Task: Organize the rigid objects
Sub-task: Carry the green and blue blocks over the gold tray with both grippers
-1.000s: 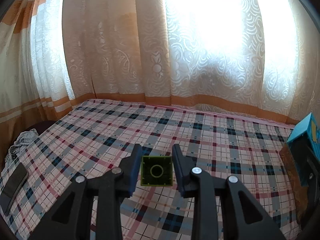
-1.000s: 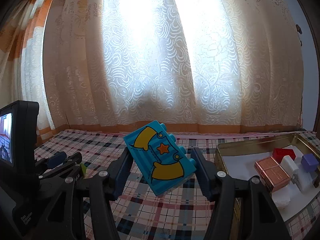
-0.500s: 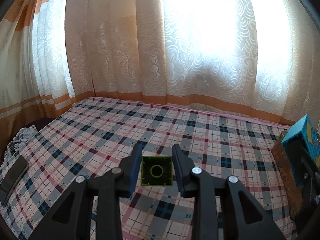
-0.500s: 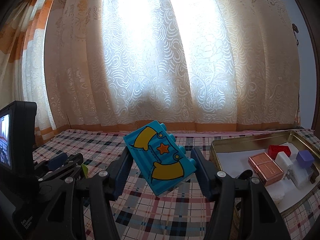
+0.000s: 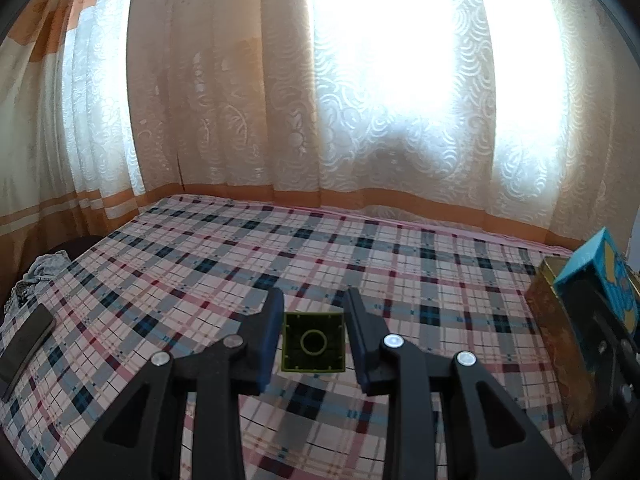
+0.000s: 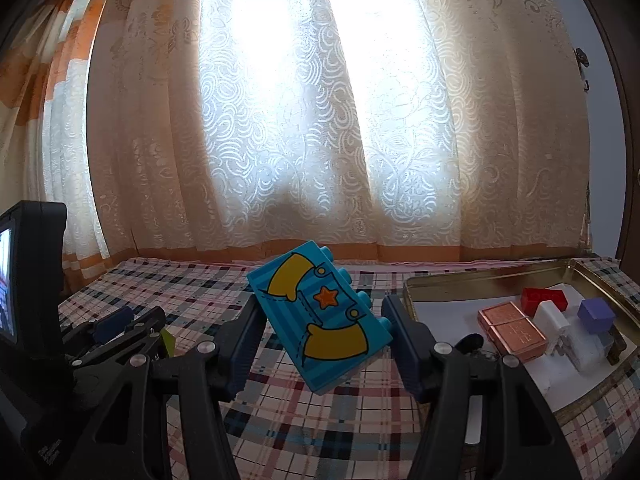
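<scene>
Both tongs grip blocks — left green [image 5: 313,342], right blue [image 6: 322,317].

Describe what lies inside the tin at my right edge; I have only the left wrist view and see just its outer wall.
Observer: The tin holds a copper block, a red block, a white block and a purple cube, grouped toward its right side.
Operator: Report the right tool's load.
Observer: The right tool is shut on a blue brick, tilted, printed with a yellow scroll and an orange star.
Operator: Say where it hangs.
Observer: Over the plaid cloth, left of the tin, not yet above it.
</scene>
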Motion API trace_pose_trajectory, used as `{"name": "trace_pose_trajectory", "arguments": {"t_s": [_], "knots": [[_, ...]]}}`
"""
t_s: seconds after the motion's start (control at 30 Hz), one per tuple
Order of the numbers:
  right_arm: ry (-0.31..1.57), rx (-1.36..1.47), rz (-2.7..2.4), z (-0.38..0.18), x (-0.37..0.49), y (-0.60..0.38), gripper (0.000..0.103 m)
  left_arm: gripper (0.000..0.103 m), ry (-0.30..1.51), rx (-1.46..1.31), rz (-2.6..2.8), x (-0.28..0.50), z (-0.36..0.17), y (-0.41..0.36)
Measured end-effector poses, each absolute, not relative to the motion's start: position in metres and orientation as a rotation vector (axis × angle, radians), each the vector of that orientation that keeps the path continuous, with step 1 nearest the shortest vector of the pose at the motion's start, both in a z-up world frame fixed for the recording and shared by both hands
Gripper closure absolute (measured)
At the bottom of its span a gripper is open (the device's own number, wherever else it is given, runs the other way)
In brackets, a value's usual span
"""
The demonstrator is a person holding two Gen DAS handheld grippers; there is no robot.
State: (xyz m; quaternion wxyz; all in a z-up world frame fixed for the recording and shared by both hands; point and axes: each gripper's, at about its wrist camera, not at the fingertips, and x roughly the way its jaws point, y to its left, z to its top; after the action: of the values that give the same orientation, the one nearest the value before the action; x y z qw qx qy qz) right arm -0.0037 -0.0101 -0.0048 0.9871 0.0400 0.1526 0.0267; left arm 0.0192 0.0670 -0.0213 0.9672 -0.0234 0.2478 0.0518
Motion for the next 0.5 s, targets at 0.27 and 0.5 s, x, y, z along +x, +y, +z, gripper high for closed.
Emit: {"name": "trace_pose_trajectory", "arguments": {"t_s": [0.27, 0.5], "knots": [[0.3, 0.078, 0.03, -0.004, -0.011, -0.024, 0.041, 0.073, 0.501, -0.039, 0.069, 0.013, -0.021, 0.05], [0.298, 0.084, 0.003, -0.004, -0.016, -0.042, 0.041, 0.073, 0.502, -0.036, 0.042, 0.008, -0.02, 0.033]]}}
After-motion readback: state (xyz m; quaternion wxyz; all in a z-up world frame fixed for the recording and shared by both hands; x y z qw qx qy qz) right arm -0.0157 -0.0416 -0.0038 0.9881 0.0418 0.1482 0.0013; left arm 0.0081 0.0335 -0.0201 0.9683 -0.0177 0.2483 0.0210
